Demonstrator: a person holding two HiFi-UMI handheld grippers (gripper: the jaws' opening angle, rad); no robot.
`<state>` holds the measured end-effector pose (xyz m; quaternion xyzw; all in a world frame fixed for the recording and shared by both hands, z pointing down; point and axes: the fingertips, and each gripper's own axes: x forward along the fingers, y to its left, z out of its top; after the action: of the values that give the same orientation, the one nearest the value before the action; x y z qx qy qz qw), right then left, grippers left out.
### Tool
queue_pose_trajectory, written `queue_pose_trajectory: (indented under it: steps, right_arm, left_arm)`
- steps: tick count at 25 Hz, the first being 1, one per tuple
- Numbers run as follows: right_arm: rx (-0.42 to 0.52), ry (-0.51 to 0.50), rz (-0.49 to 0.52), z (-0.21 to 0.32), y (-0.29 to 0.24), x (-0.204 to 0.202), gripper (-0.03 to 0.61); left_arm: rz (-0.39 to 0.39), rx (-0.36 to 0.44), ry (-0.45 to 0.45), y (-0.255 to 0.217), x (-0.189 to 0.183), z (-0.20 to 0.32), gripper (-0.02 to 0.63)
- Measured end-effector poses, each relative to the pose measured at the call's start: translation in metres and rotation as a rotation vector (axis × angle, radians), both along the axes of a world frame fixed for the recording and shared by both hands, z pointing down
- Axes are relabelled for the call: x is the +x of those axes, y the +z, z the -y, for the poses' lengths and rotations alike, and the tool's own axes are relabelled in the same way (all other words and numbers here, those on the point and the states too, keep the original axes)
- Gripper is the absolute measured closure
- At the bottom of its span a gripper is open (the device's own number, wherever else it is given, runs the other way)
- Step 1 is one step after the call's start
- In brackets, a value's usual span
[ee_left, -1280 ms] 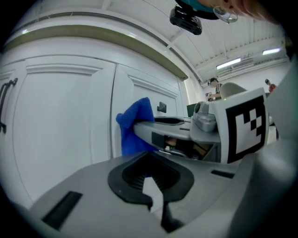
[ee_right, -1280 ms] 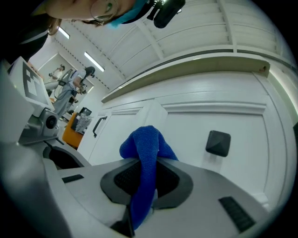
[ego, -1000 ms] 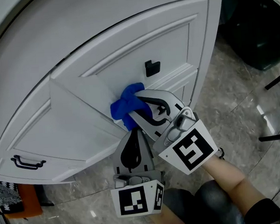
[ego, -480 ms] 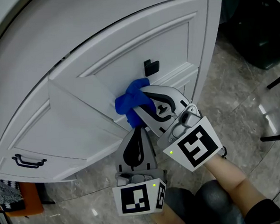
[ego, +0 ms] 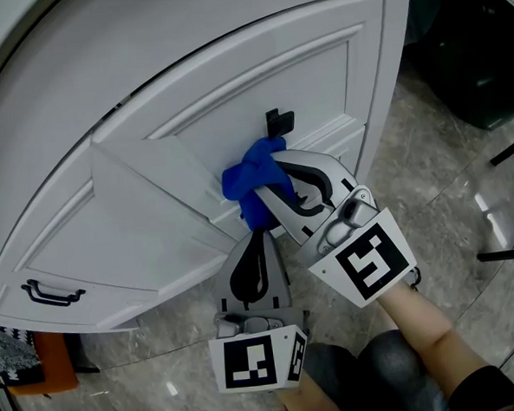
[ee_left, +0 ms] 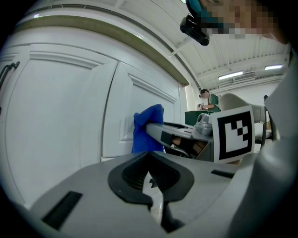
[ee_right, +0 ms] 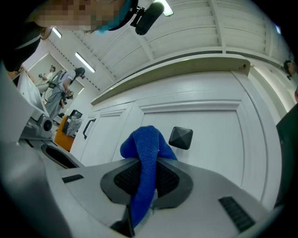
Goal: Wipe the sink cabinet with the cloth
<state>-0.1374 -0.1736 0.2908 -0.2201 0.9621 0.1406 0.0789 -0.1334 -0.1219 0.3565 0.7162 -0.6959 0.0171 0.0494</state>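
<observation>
Right gripper (ego: 264,182) reaches up and to the left, jaws clamped on the cloth (ego: 247,177). In the right gripper view the fabric runs down between the pads. Right cube (ego: 365,263) faces the head camera, with the bare right forearm (ego: 429,320) behind it. Left gripper (ego: 259,238) sits just below the right one, pointing up, jaws together with nothing between. Left cube (ego: 253,361) is low, close to the body.
</observation>
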Motion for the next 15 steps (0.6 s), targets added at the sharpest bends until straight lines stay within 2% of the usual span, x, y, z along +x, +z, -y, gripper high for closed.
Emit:
queue_pose_trajectory:
  steps: [15]
  right_arm:
    - [-0.002,0.022,-0.001,0.0067,-0.0009,0.0091,0.518]
  left_arm:
    - [-0.001,0.001,0.005,-0.0016,0.0012,-0.0019,0.609]
